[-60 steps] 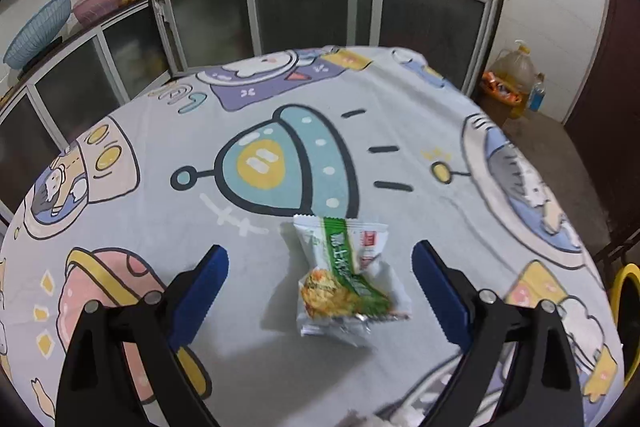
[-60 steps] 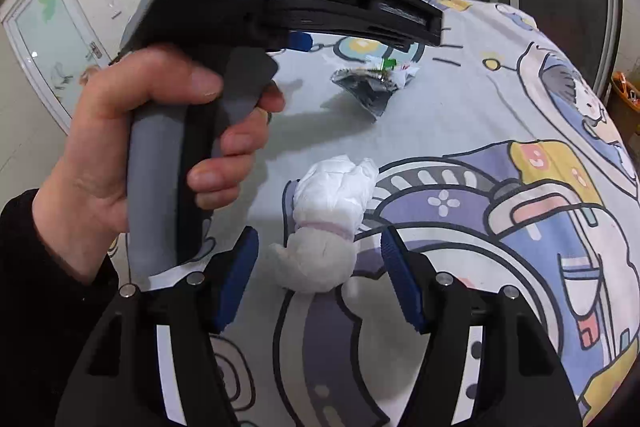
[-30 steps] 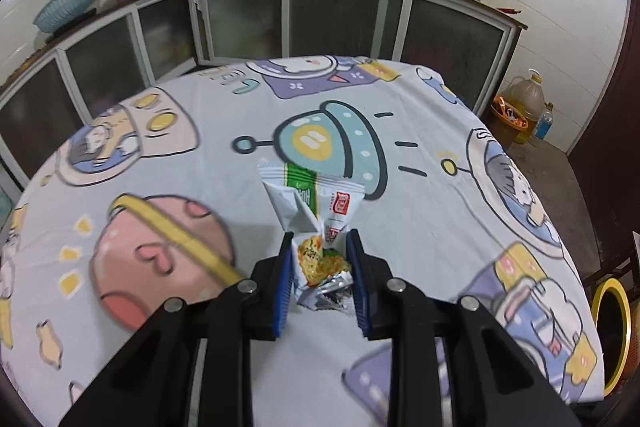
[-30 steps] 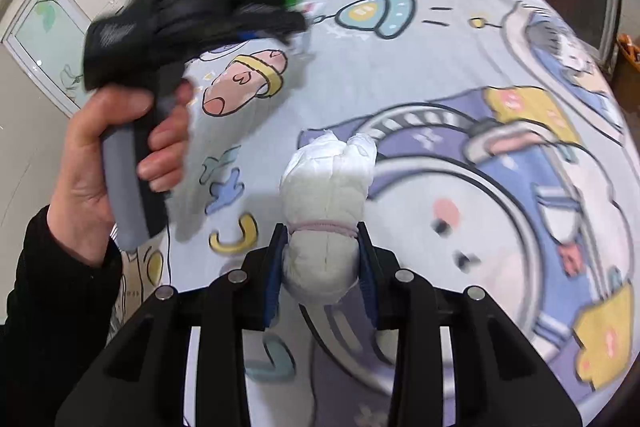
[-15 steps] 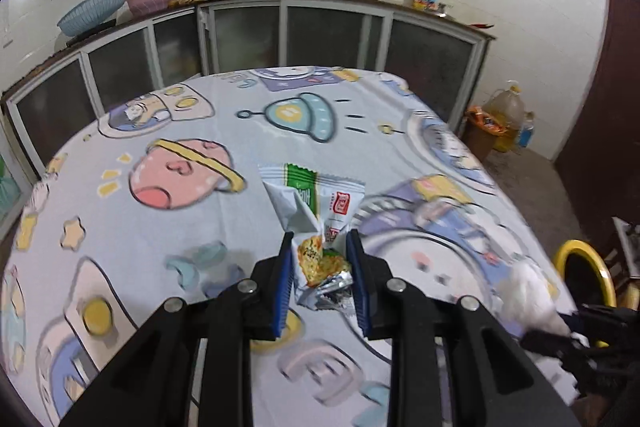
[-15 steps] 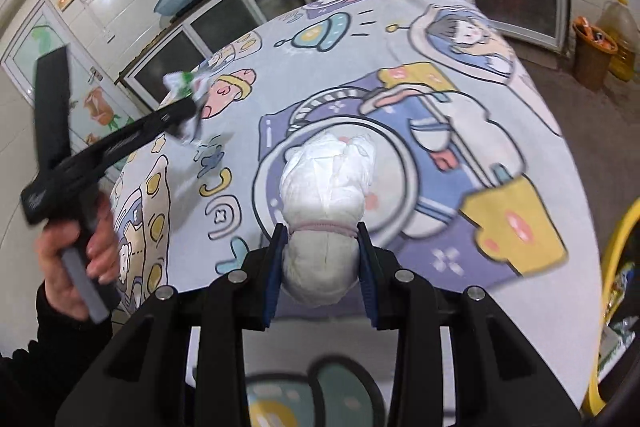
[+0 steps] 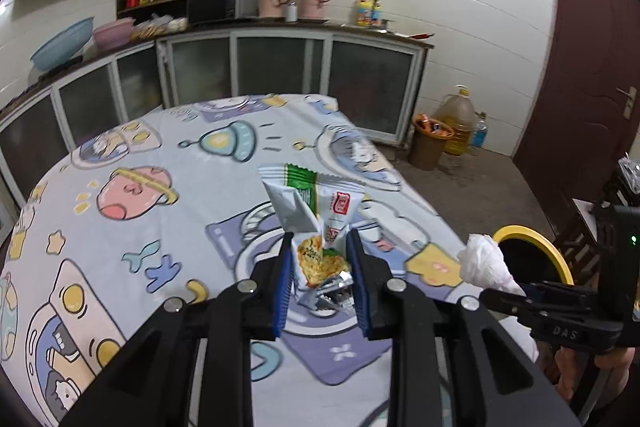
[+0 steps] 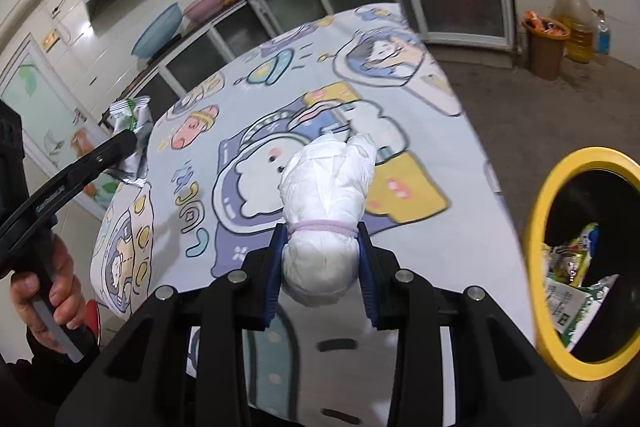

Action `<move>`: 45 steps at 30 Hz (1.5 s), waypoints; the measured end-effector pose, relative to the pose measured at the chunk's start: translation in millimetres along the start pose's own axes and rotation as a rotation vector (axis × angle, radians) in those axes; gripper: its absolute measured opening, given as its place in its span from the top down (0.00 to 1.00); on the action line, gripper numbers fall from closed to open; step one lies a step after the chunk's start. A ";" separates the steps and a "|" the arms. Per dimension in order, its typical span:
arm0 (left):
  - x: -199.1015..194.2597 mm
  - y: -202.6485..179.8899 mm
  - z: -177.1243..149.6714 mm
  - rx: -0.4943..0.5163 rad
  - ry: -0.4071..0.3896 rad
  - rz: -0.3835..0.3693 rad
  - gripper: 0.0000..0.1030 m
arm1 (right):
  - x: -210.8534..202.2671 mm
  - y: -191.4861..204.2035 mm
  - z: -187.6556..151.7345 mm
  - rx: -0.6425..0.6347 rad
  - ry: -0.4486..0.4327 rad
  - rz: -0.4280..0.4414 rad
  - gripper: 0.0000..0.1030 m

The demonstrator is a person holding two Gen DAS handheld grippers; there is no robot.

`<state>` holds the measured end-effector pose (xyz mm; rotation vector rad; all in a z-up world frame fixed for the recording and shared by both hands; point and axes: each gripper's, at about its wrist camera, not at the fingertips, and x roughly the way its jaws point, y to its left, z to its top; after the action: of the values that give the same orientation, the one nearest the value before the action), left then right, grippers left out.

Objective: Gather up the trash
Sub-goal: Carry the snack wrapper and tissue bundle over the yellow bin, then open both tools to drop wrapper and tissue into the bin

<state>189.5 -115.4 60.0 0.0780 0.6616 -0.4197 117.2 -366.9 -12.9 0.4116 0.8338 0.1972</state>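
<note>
The left hand-held gripper (image 7: 320, 259) is clamped on a green-and-white snack wrapper (image 7: 316, 219), held in the air above the table (image 7: 120, 163) with its cartoon-print cloth; the wrapper's torn foil end hangs between the blue pads. Below and ahead of it the cloth lies bare out to the far rounded edge, and open floor runs between that edge and the glass-fronted cabinets (image 7: 276, 67). To the right, the right hand-held gripper (image 8: 322, 255) is closed on a white wad (image 8: 326, 203) cinched by a pale purple band, held over the table's right edge. Just beyond that edge stands a bin with a yellow rim (image 8: 548, 195).

The left wrist view shows only a slice of that rim behind the wad; the right wrist view looks into the bin and shows 2 or more crumpled wrappers (image 8: 568, 279) inside. The right wrist view also shows the person's left hand (image 8: 48, 291) gripping the other handle.
</note>
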 end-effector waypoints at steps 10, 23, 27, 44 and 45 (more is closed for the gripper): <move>8.9 -68.2 9.7 0.098 -0.014 -0.101 0.76 | -44.8 -54.5 1.5 0.058 -0.117 -0.113 0.68; 94.3 -206.5 1.1 0.253 0.111 -0.383 0.76 | -100.8 -164.7 -24.4 0.247 -0.178 -0.417 0.68; 115.3 -249.9 -2.8 0.292 0.150 -0.444 0.76 | -106.4 -188.3 -27.3 0.288 -0.161 -0.444 0.68; 154.1 -284.3 -9.8 0.243 0.253 -0.494 0.52 | -132.6 -242.4 -51.8 0.402 -0.157 -0.555 0.54; 150.8 -284.2 -9.6 0.248 0.246 -0.493 0.52 | -136.5 -241.8 -54.5 0.408 -0.162 -0.563 0.54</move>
<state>176.5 -426.4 -22.2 0.2058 0.8703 -0.9778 -11.4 -615.1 -56.9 0.5481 0.7984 -0.5299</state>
